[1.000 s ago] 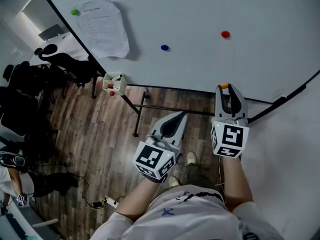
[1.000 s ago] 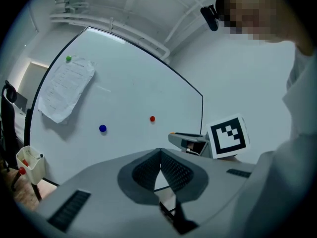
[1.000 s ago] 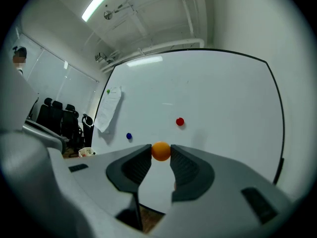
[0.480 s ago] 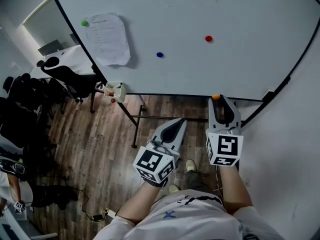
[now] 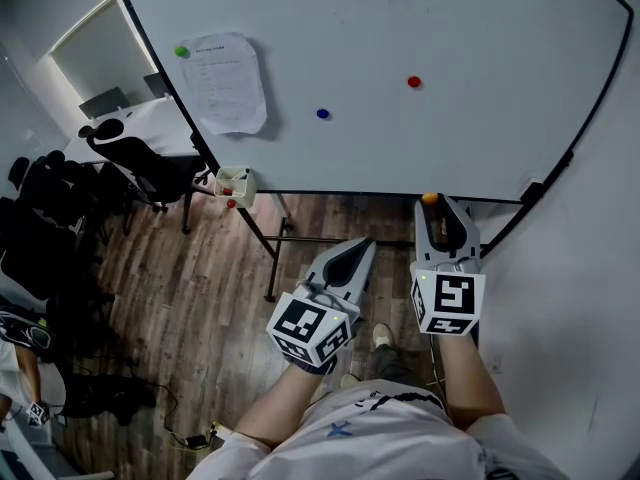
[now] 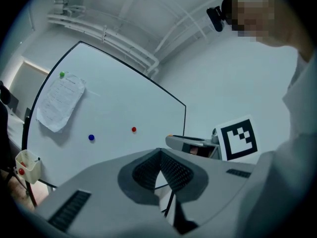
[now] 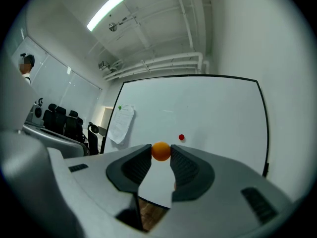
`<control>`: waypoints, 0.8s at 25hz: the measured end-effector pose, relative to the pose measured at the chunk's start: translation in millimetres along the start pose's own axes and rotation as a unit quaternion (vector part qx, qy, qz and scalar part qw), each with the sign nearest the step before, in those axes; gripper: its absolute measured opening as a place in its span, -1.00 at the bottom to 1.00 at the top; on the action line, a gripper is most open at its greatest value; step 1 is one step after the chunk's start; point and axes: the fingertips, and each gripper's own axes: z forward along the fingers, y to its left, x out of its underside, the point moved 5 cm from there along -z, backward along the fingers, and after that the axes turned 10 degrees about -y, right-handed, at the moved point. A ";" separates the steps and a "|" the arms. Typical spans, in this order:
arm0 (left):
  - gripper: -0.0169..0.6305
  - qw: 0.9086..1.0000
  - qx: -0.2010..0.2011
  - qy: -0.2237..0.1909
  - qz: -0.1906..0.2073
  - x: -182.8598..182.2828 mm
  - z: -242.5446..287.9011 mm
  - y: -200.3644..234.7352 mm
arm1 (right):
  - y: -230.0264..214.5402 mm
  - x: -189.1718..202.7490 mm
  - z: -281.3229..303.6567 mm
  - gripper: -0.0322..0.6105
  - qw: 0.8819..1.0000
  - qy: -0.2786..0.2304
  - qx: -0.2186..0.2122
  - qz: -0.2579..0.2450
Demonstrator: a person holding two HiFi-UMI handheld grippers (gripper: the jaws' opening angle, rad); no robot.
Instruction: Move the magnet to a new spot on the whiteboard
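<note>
An orange magnet (image 7: 161,151) sits pinched between the tips of my right gripper (image 7: 161,152), which is shut on it and held off the whiteboard (image 5: 480,58), near its lower edge; the same orange magnet (image 5: 430,198) shows at the right gripper (image 5: 432,201) tips in the head view. A red magnet (image 5: 414,82), a blue magnet (image 5: 322,114) and a green magnet (image 5: 181,52) stick to the board. The green one pins a paper sheet (image 5: 228,81). My left gripper (image 5: 357,249) hangs lower, jaws together, holding nothing.
A small white marker holder (image 5: 235,184) hangs at the board's lower left corner. The board's stand legs (image 5: 272,238) reach onto the wooden floor. Black office chairs (image 5: 120,158) stand at the left. A white wall (image 5: 580,268) is at the right.
The view has shifted so the whole whiteboard shows higher and more centred. My right gripper keeps the orange magnet and stays near the board's lower edge. The left gripper has barely moved.
</note>
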 end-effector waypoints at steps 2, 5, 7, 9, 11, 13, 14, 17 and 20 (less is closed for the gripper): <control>-0.91 1.000 -0.002 0.001 -0.005 -1.5 -1.3 0.8 | 0.8 -2.5 -0.9 -0.50 1.000 -0.001 0.000 -0.001; -0.91 1.000 -0.003 0.002 0.000 -4.8 -1.4 -0.7 | -0.5 -8.3 -2.3 -0.50 1.000 -0.002 0.001 -0.005; -0.91 1.000 0.000 -0.001 0.003 -8.1 -0.3 -2.4 | -2.5 -12.1 -2.6 -0.50 1.000 -0.002 0.003 -0.009; -0.91 1.000 0.004 -0.004 0.006 -10.9 1.4 -3.3 | -4.8 -14.6 -2.7 -0.50 1.000 -0.002 0.005 -0.012; -0.91 1.000 0.009 -0.005 0.006 -12.6 2.9 -3.6 | -6.6 -15.7 -2.9 -0.50 1.000 0.000 0.009 -0.015; -0.91 1.000 0.013 -0.005 0.006 -12.6 4.1 -3.7 | -8.7 -16.0 -2.5 -0.50 1.000 0.002 0.011 -0.018; -0.91 1.000 0.016 -0.004 0.006 -12.1 5.3 -3.9 | -10.8 -16.3 -1.9 -0.50 1.000 0.004 0.012 -0.020; -0.91 1.000 0.023 -0.003 0.005 -10.7 12.9 -4.6 | -21.3 -18.7 2.9 -0.50 0.999 0.005 0.017 -0.028; -0.91 1.000 0.028 -0.004 0.008 -13.2 24.5 -4.3 | -33.9 -22.0 12.5 -0.50 0.999 0.006 0.020 -0.039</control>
